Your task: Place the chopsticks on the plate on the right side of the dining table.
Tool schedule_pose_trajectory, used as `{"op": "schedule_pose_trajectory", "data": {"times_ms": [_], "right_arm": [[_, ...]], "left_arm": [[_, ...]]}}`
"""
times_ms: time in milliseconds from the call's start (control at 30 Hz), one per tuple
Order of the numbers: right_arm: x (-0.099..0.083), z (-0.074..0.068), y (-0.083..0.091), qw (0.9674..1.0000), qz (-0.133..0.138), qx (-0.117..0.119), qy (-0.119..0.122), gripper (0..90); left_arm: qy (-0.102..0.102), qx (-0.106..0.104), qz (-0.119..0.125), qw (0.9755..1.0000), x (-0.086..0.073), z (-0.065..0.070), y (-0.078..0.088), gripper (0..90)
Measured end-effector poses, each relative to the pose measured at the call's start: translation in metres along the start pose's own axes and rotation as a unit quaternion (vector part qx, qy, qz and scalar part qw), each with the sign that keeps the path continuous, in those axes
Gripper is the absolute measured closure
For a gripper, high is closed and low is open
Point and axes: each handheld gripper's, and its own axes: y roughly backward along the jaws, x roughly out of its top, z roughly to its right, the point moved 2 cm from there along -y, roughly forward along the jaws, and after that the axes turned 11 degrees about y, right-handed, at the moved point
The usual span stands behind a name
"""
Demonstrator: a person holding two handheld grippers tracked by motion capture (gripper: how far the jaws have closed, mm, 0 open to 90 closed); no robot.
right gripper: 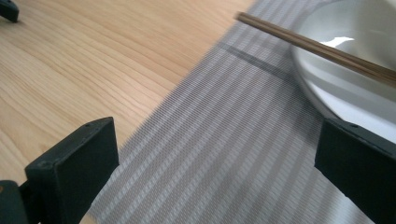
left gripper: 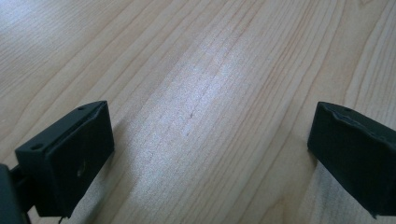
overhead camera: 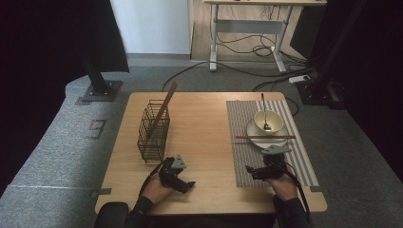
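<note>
A brown chopstick (overhead camera: 265, 137) (right gripper: 317, 46) lies across a white plate (overhead camera: 252, 129) (right gripper: 336, 88) on a grey striped placemat (overhead camera: 244, 156) (right gripper: 224, 140). On the plate stands a cream bowl (overhead camera: 274, 117) with a dark spoon (overhead camera: 263, 105) in it. Another chopstick (overhead camera: 164, 107) leans out of a black wire basket (overhead camera: 153, 133) at the table's left. My left gripper (overhead camera: 188, 185) (left gripper: 210, 135) rests low over bare wood near the front edge, open and empty. My right gripper (overhead camera: 249, 172) (right gripper: 215, 144) hovers over the placemat just short of the plate, open with nothing between its jaws.
The wooden table (overhead camera: 204, 123) has bare room between the basket and the placemat. Beyond it lie grey carpet, floor cables (overhead camera: 247, 71), a black stand base (overhead camera: 100, 90) at the left and a white desk frame (overhead camera: 247, 28) at the back.
</note>
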Motion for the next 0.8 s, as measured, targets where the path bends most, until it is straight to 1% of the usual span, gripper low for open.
{"op": "schedule_pose_trajectory", "data": {"times_ms": [33, 133, 233, 267, 367, 400, 433, 467, 533, 800], "right_arm": [[0.001, -0.001, -0.005, 1.0000, 0.001, 0.004, 0.001, 0.0], [0.004, -0.003, -0.023, 0.9998, 0.005, 0.019, -0.005, 0.0], [0.001, 0.000, -0.040, 0.9998, -0.001, 0.019, -0.009, 0.0], [0.000, 0.000, -0.046, 0.9999, -0.006, 0.015, -0.005, 0.0], [-0.004, 0.001, -0.057, 0.9998, -0.008, 0.018, -0.006, 0.0], [-0.005, 0.001, -0.061, 0.9998, -0.011, 0.018, -0.001, 0.0], [-0.006, -0.001, -0.064, 0.9995, -0.021, 0.020, 0.009, 0.0], [-0.007, -0.001, -0.066, 0.9994, -0.027, 0.018, 0.015, 0.0], [-0.009, -0.001, -0.068, 0.9996, -0.021, 0.019, 0.010, 0.0], [-0.009, -0.001, -0.068, 0.9995, -0.021, 0.019, 0.012, 0.0]], "left_arm": [[0.000, 0.000, 0.000, 1.0000, 0.000, 0.000, 0.000, 0.0], [0.000, 0.000, 0.000, 1.0000, 0.000, 0.000, 0.000, 0.0], [0.000, 0.000, 0.000, 1.0000, 0.000, 0.000, 0.000, 0.0], [0.000, 0.000, 0.000, 1.0000, 0.000, 0.000, 0.000, 0.0], [0.000, 0.000, 0.000, 1.0000, 0.000, 0.000, 0.000, 0.0], [0.000, 0.000, 0.000, 1.0000, 0.000, 0.000, 0.000, 0.0], [0.000, 0.000, 0.000, 1.0000, 0.000, 0.000, 0.000, 0.0], [0.000, 0.000, 0.000, 1.0000, 0.000, 0.000, 0.000, 0.0], [0.000, 0.000, 0.000, 1.0000, 0.000, 0.000, 0.000, 0.0], [0.001, 0.000, 0.000, 1.0000, 0.000, 0.000, 0.000, 0.0]]}}
